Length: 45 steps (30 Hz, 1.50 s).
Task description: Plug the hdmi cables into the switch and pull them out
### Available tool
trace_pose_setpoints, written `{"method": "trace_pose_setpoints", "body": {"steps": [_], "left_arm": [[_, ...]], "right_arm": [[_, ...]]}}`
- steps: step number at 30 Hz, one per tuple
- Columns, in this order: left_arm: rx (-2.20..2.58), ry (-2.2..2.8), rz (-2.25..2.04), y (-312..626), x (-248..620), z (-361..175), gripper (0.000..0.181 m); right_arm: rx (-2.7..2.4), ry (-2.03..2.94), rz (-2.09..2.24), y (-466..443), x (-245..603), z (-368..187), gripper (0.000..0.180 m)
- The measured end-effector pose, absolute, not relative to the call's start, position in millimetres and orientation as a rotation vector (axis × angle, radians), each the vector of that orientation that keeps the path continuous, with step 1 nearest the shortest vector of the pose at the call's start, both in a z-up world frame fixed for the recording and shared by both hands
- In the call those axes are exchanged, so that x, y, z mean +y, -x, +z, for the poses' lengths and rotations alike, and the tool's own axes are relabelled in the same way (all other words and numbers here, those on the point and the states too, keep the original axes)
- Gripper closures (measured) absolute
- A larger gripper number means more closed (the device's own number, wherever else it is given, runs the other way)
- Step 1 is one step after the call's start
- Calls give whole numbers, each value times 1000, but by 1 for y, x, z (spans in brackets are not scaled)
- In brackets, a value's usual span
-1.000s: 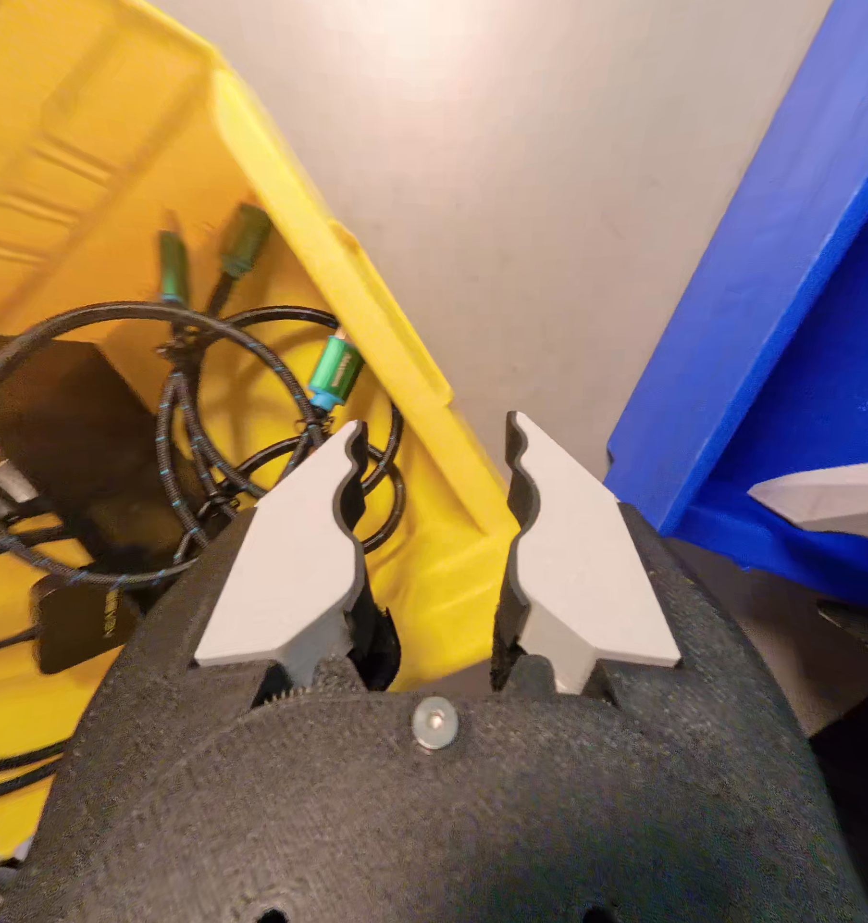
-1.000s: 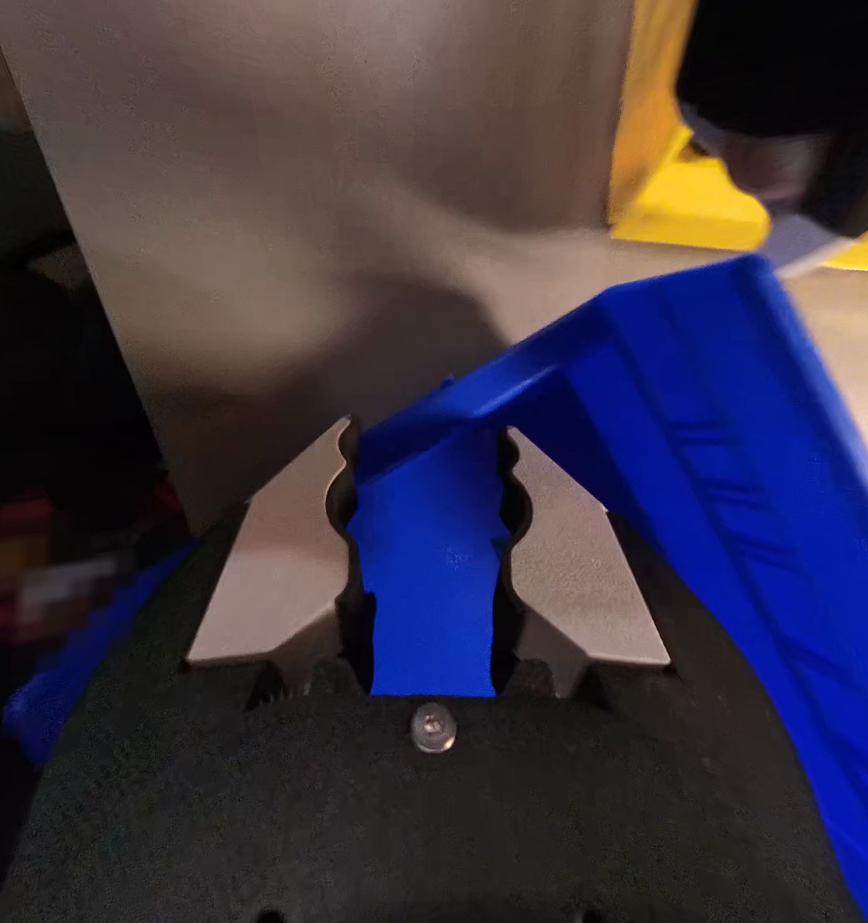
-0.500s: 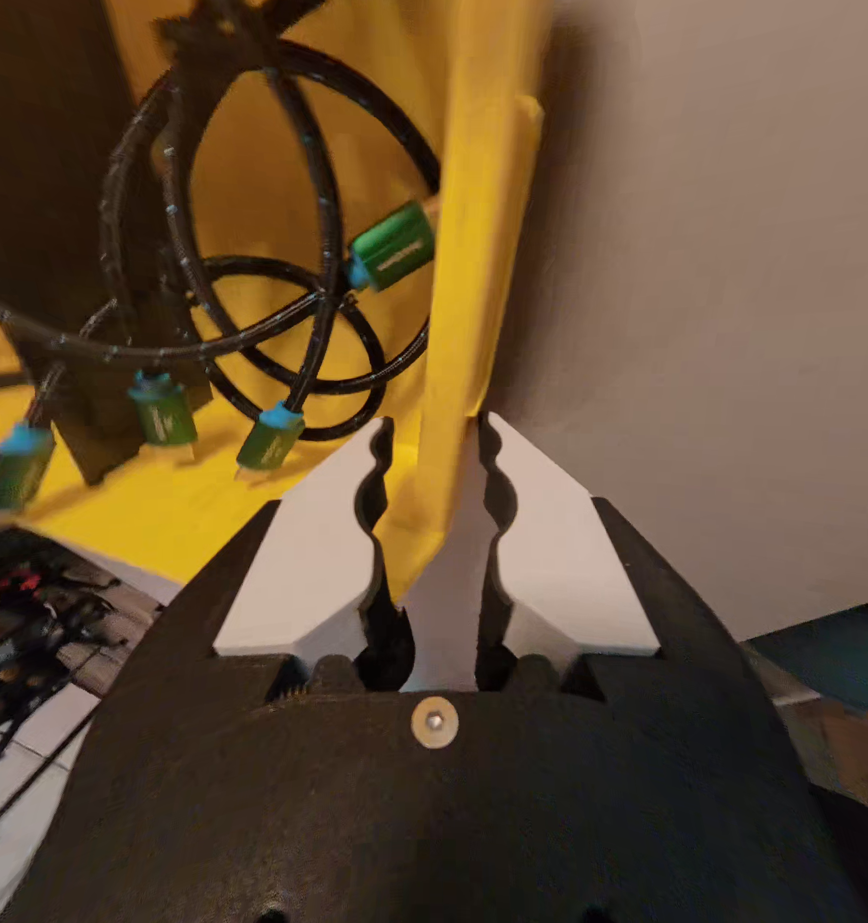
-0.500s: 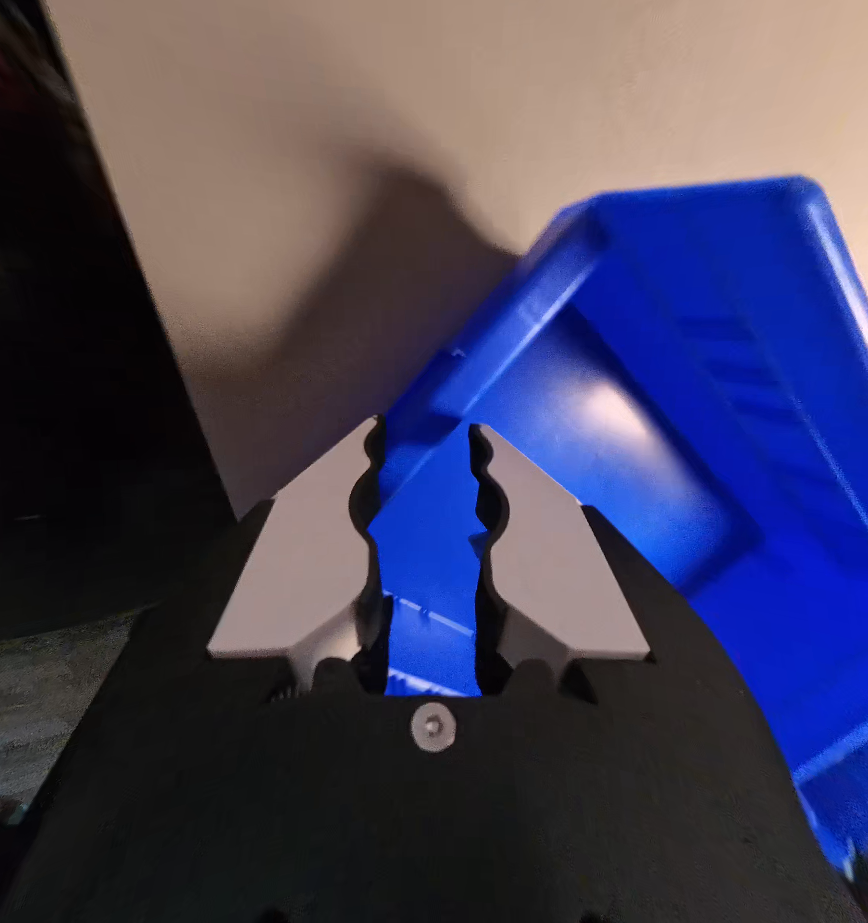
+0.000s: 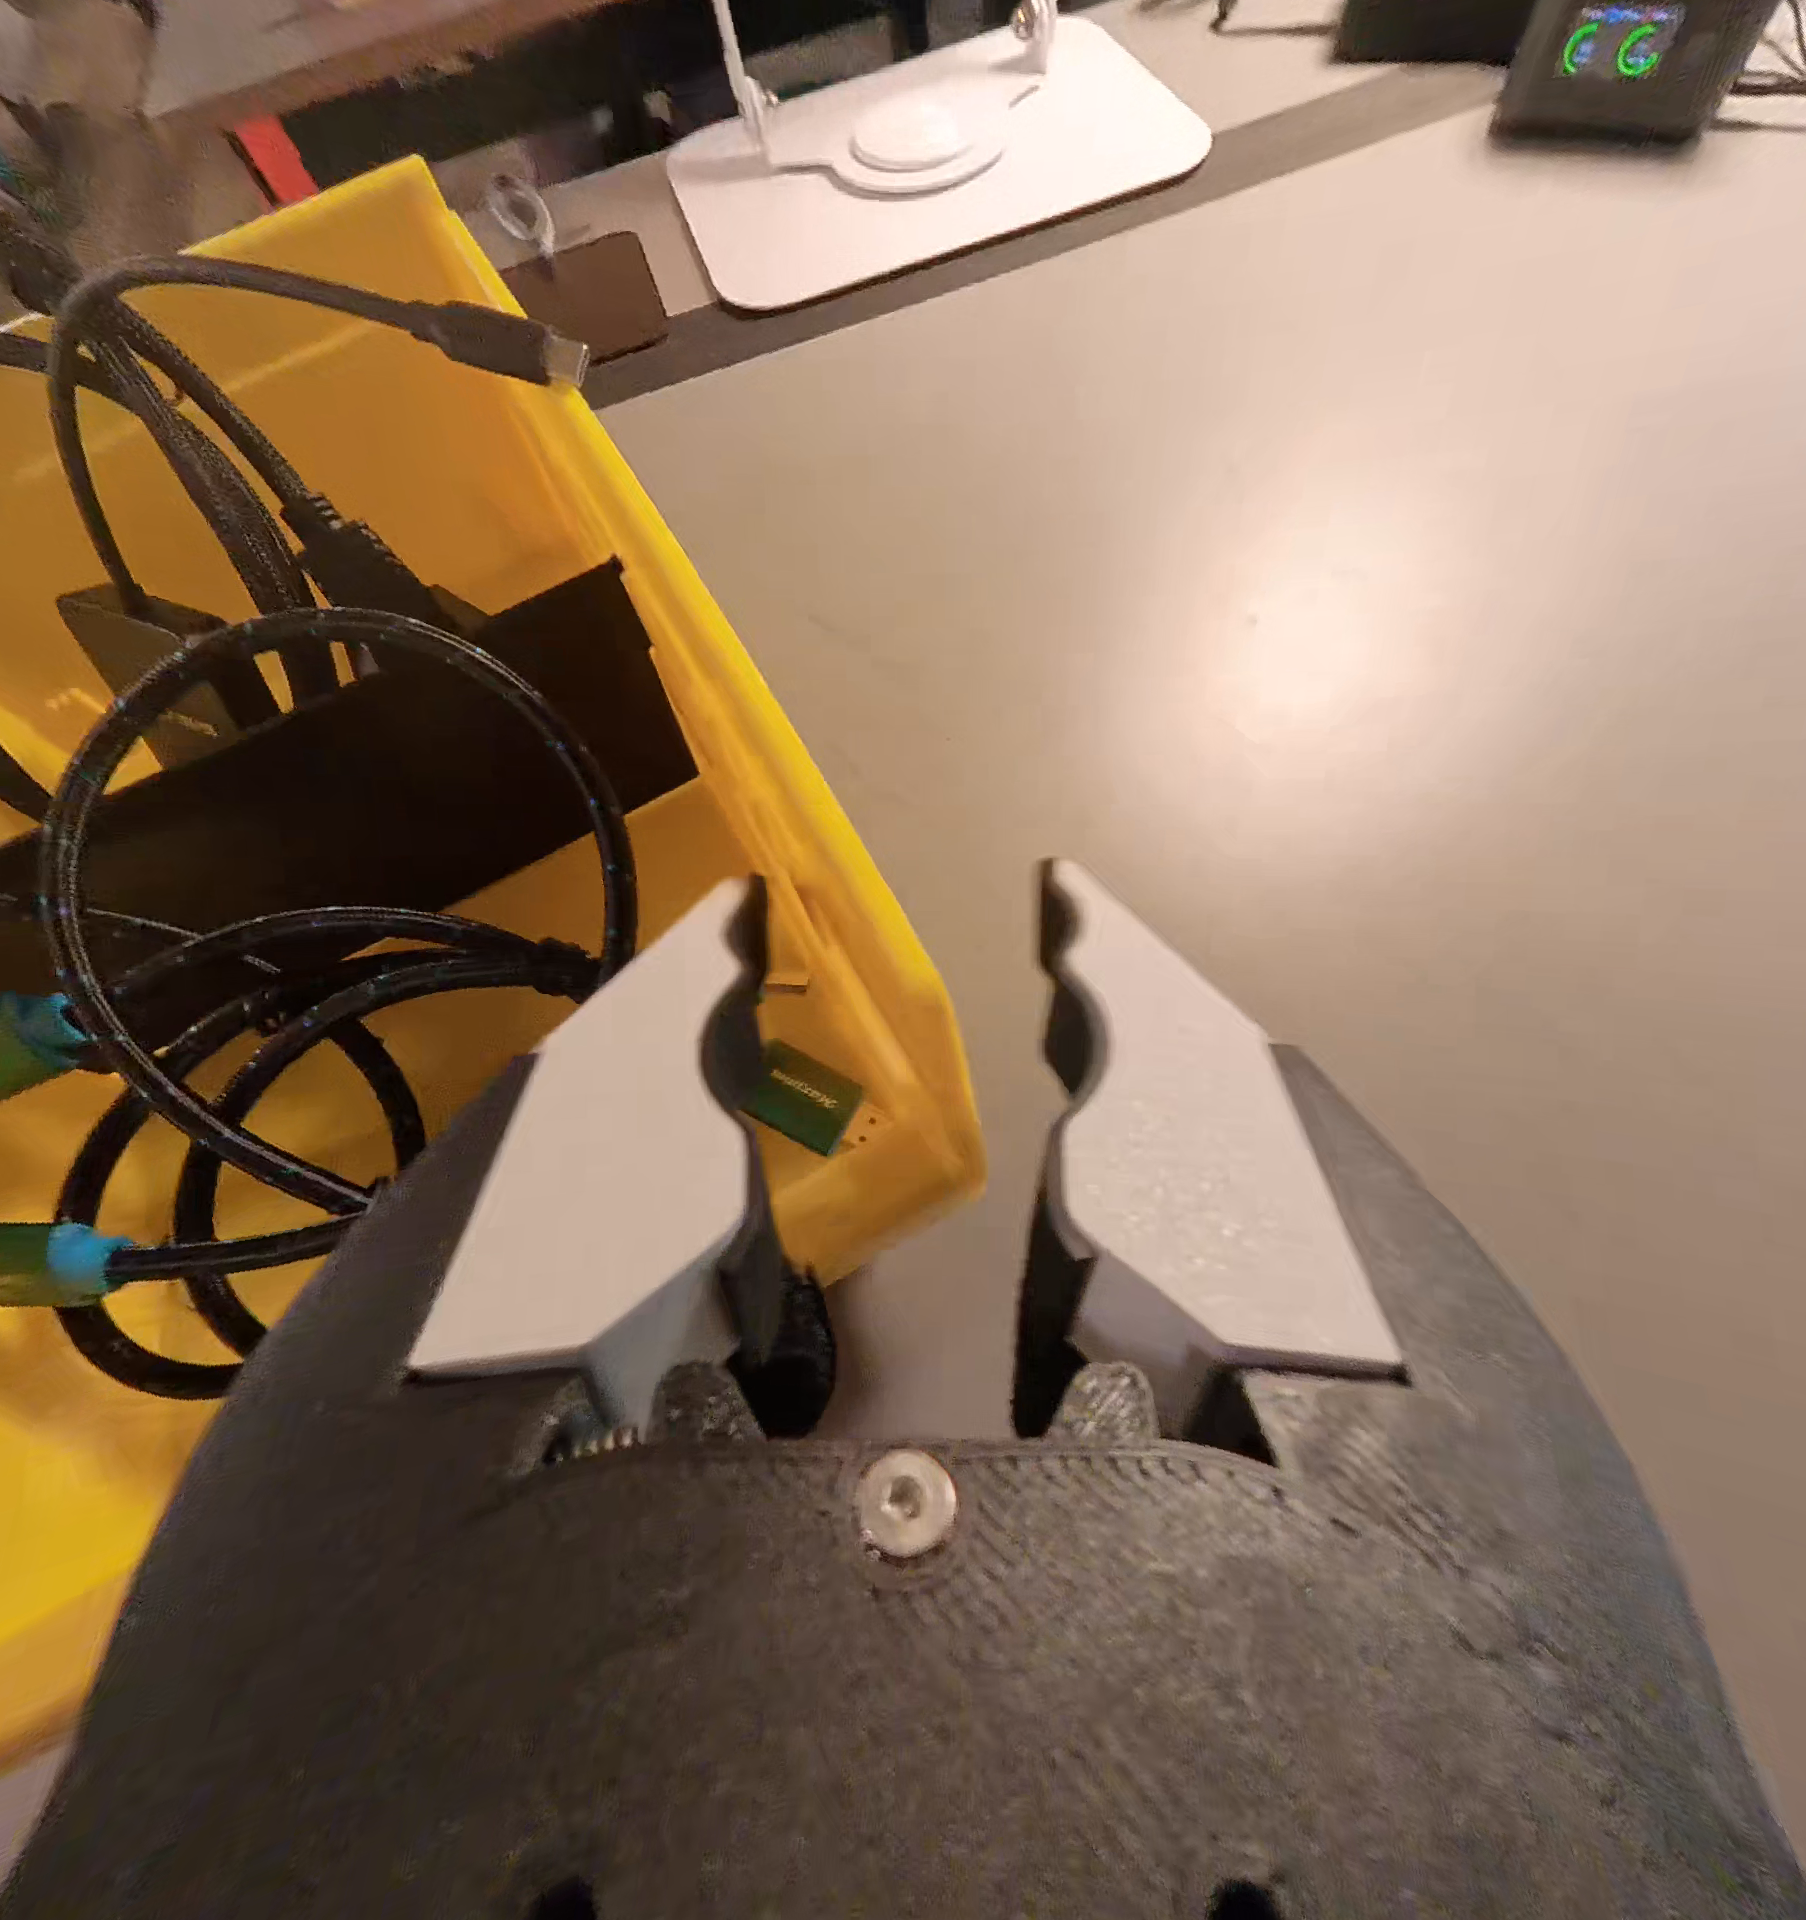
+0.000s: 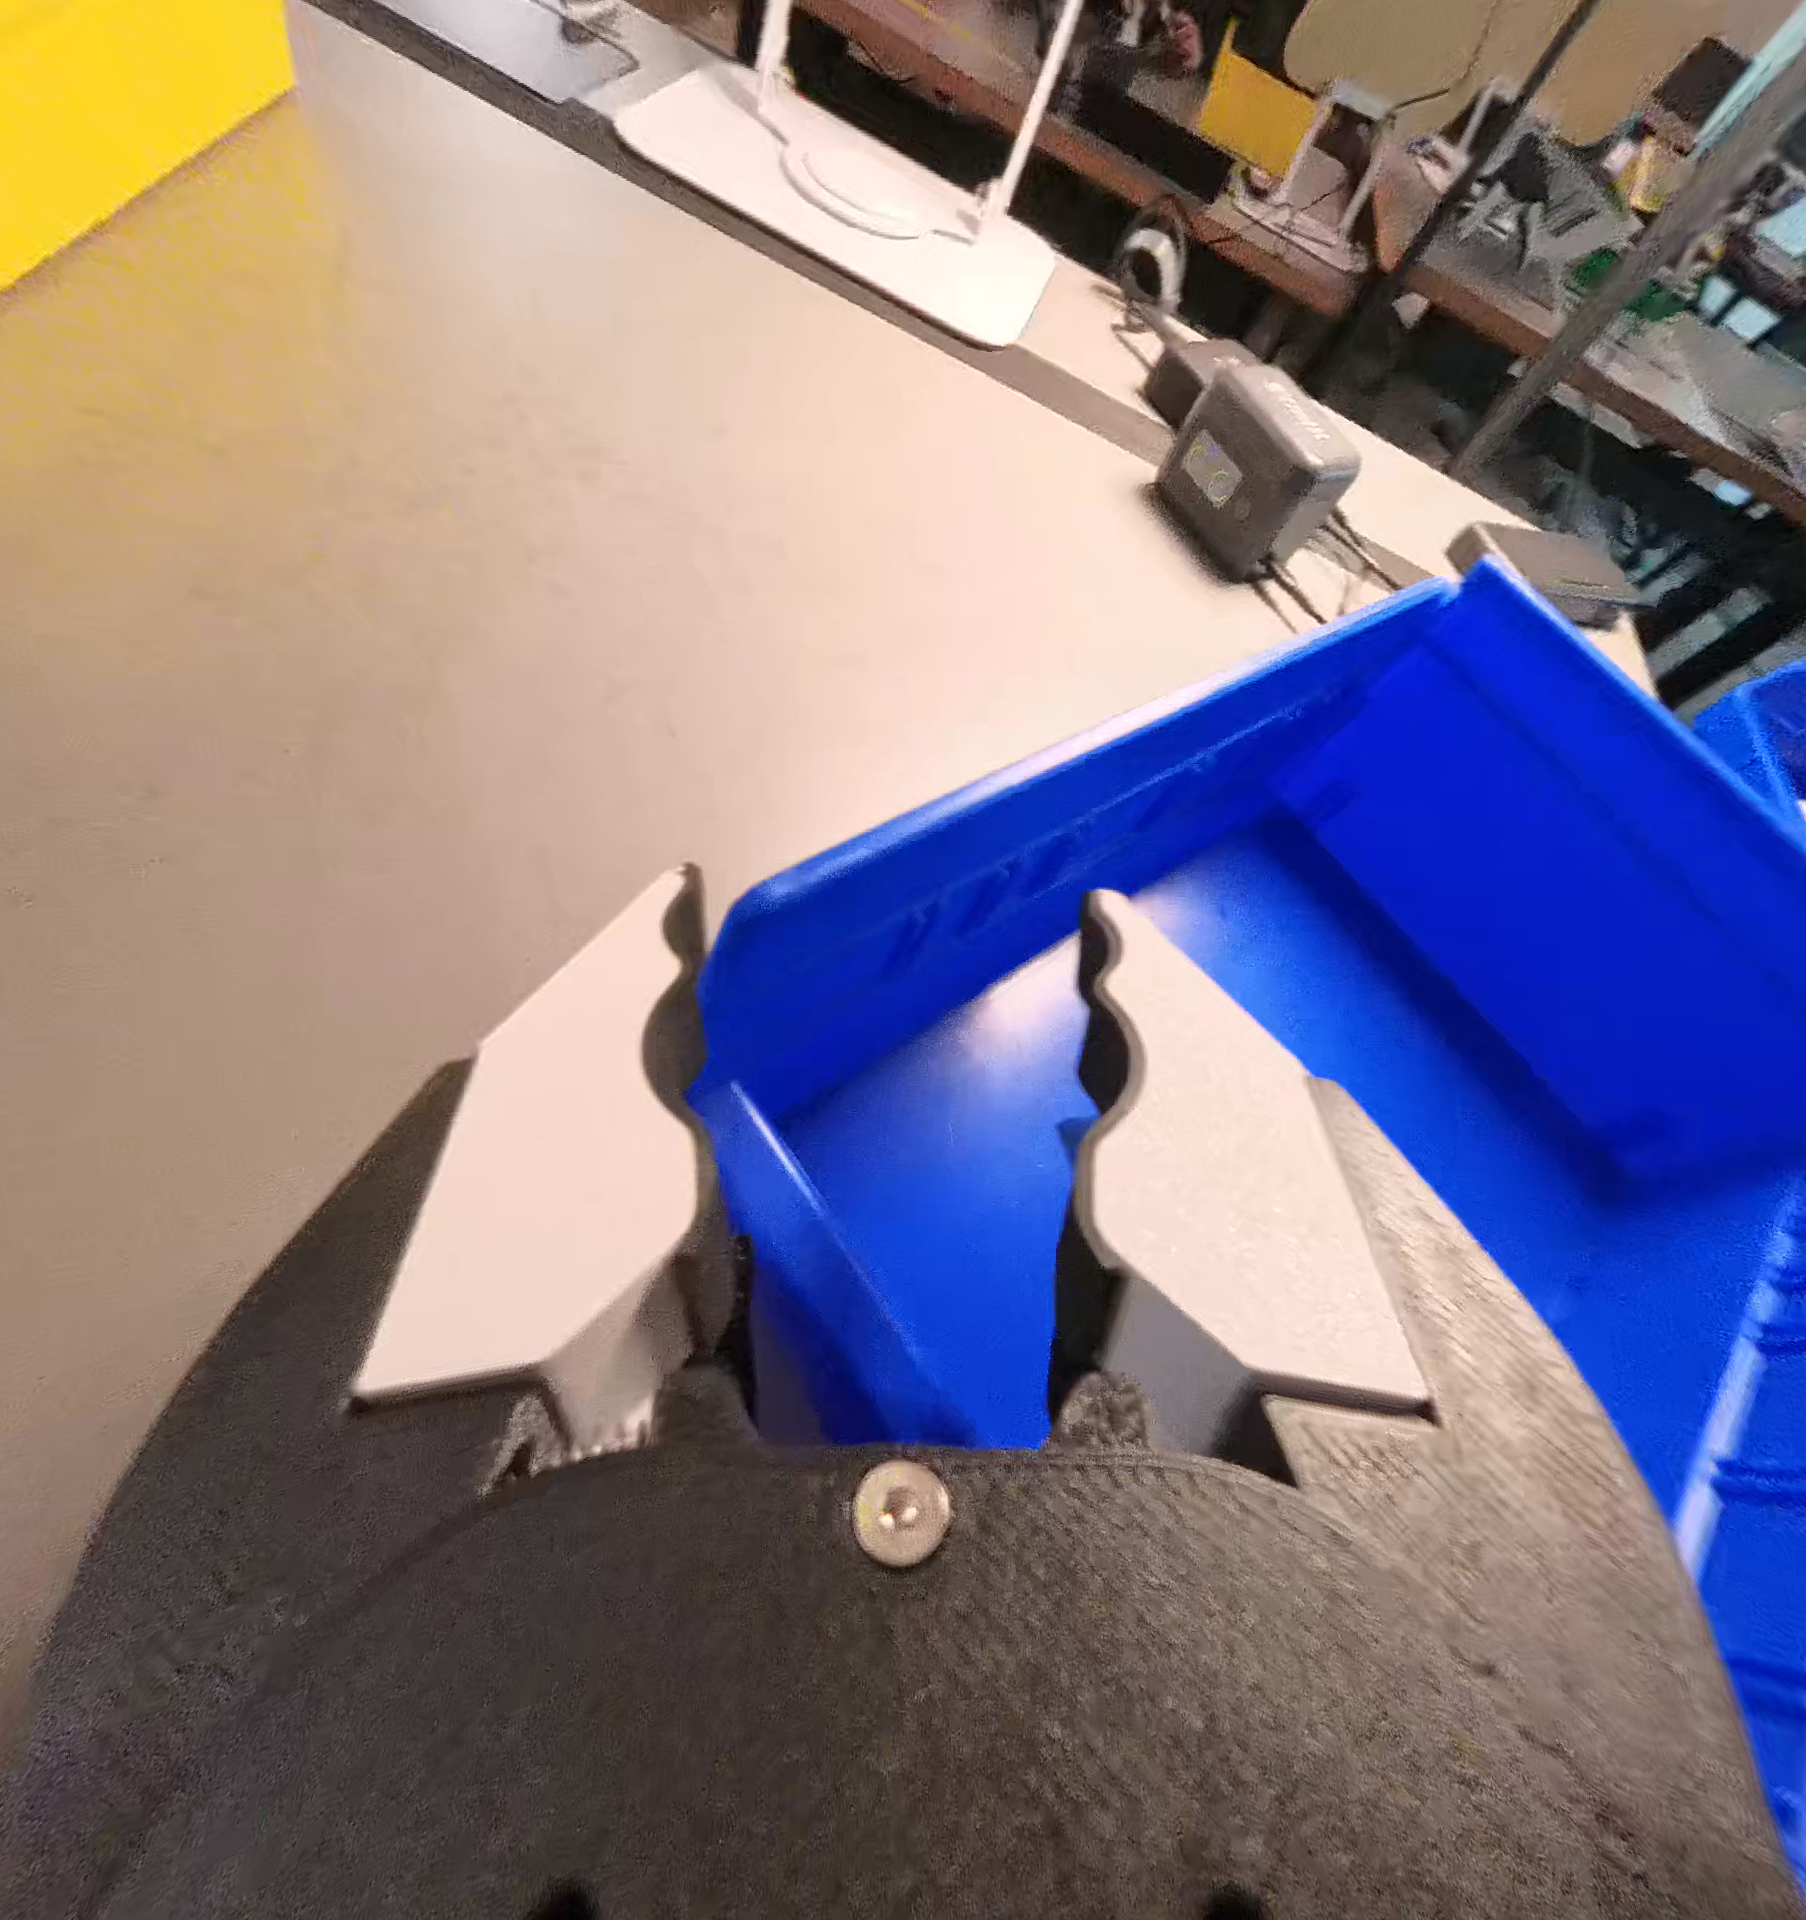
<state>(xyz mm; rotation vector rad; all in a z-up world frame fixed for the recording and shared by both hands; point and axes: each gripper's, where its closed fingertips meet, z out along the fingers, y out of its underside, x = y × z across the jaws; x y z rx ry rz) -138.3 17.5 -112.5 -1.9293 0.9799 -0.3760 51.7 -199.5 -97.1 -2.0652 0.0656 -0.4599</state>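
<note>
A yellow bin (image 5: pixel 670 665) on the left holds a black switch box (image 5: pixel 359 790) and coiled black braided cables (image 5: pixel 359 935) with green plugs; one plug (image 5: pixel 811 1110) lies by the bin's near corner. My left gripper (image 5: pixel 899 878) is open and empty. Its left finger is over the bin and its right finger over the table, with the bin's right wall between them. My right gripper (image 6: pixel 888 885) is open and straddles the left wall of an empty blue bin (image 6: pixel 1501 935). The yellow bin also shows in the right wrist view (image 6: pixel 78 135) at top left.
The grey table (image 5: pixel 1294 623) stretches between the bins. At its far edge stand a white flat stand base (image 5: pixel 930 156) and a dark device with a lit screen (image 5: pixel 1626 62). Part of a second blue bin (image 6: pixel 1803 727) shows at the right edge.
Both grippers' jaws have opened wider than half a second ago, when they were narrow around the bin walls. Both views have swung up to look across the table.
</note>
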Motion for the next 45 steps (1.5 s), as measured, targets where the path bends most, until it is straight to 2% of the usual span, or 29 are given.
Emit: {"method": "trace_pose_setpoints", "body": {"steps": [2, 7, 13, 20, 32, 45], "left_arm": [[927, 1880, -327, 147, 18, -112, 156], [841, 1792, -232, 198, 1, -109, 178], [786, 1736, -280, 260, -51, -108, 175], [724, 1745, -200, 316, -70, -106, 172], [588, 1804, -73, 370, -4, -108, 175], [587, 1862, -129, 408, 61, -109, 178]], "right_arm": [[24, 2029, -412, -46, -201, -97, 130], [-31, 1937, -513, -62, -249, -94, 149], [136, 1852, -699, -110, -326, -91, 175], [237, 1819, -707, -136, -348, -91, 174], [299, 1828, -738, -182, -349, -92, 175], [268, 1870, -644, -222, -361, -93, 177]]}}
